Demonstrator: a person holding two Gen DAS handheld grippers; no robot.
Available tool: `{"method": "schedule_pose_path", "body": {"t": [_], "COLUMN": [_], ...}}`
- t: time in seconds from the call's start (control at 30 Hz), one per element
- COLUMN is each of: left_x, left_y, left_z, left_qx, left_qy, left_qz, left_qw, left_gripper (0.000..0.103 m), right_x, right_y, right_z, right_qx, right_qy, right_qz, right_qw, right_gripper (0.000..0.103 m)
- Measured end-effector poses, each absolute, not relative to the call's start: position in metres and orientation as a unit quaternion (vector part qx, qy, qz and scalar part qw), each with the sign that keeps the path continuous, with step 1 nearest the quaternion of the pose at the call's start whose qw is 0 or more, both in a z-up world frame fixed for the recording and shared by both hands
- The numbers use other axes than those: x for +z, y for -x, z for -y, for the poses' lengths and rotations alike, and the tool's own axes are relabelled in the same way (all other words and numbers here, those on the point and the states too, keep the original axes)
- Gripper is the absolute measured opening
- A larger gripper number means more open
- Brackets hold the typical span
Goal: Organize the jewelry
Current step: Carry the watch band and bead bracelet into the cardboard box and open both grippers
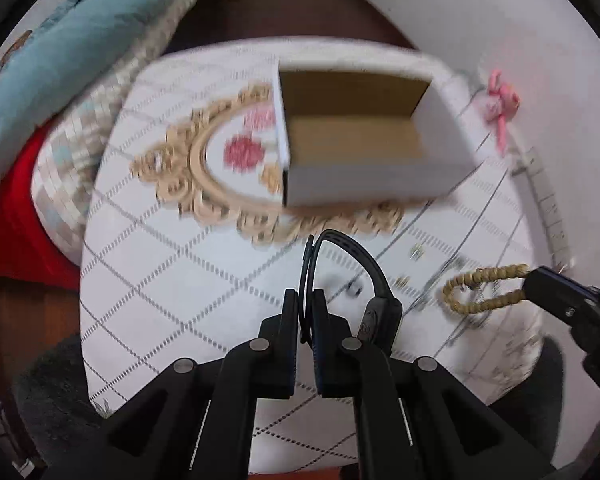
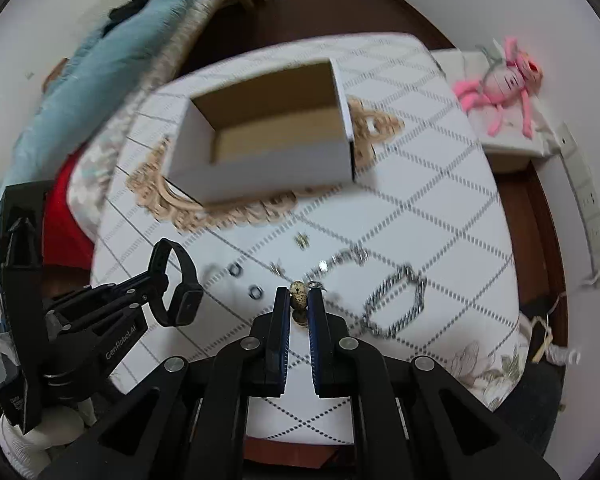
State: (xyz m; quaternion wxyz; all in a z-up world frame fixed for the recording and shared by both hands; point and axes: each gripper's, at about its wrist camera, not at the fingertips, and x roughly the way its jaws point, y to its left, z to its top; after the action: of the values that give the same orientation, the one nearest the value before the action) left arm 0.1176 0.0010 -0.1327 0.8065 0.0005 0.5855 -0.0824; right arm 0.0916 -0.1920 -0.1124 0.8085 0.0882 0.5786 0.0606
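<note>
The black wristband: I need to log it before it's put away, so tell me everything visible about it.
The black wristband is a slim, rubbery-looking strap curving into a loop, with a thicker rectangular module on one side. The left gripper is shut on the strap, holding it above the patterned tablecloth, looped end toward the open cardboard box.

Open cardboard box (image 2: 268, 140) stands clear from above; silver chain (image 2: 396, 300) and small rings (image 2: 255, 291) litter the tablecloth (image 2: 440, 208) before it.
</note>
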Motion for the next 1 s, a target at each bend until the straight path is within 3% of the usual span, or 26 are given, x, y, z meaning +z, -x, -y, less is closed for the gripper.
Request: {"method": "schedule_pose_path", "body": {"t": [0.2, 0.37, 0.53, 0.63, 0.83, 0.97, 1.0], "left_x": [-0.088, -0.097, -0.116, -0.121, -0.13, -0.124, -0.122], "left_y": [-0.159, -0.205, -0.234, -0.247, -0.273, -0.271, -0.269], "left_z": [0.004, 0.007, 0.014, 0.017, 0.019, 0.013, 0.012], "left_qx": [-0.104, -0.104, -0.107, -0.109, -0.099, -0.083, -0.076], "left_qy": [0.025, 0.028, 0.028, 0.029, 0.038, 0.036, 0.032], "left_qz": [-0.546, -0.559, -0.582, -0.593, -0.621, -0.606, -0.6], "left_qw": [0.831, 0.822, 0.805, 0.797, 0.777, 0.79, 0.796], "left_gripper": [0.004, 0.004, 0.004, 0.012, 0.016, 0.06, 0.062], "right_x": [-0.059, -0.039, -0.053, -0.068, -0.1, -0.13, -0.135], "right_y": [-0.128, -0.173, -0.216, -0.238, -0.268, -0.276, -0.274], "right_z": [0.194, 0.19, 0.187, 0.187, 0.19, 0.197, 0.202], "right_qx": [0.098, 0.114, 0.116, 0.114, 0.116, 0.098, 0.085], "right_qy": [-0.088, -0.074, -0.079, -0.087, -0.111, -0.107, -0.103], "right_qz": [-0.532, -0.513, -0.529, -0.54, -0.569, -0.61, -0.614], "right_qw": [0.837, 0.848, 0.837, 0.829, 0.807, 0.779, 0.778], "right_gripper": [0.009, 0.009, 0.009, 0.009, 0.009, 0.014, 0.031]}}
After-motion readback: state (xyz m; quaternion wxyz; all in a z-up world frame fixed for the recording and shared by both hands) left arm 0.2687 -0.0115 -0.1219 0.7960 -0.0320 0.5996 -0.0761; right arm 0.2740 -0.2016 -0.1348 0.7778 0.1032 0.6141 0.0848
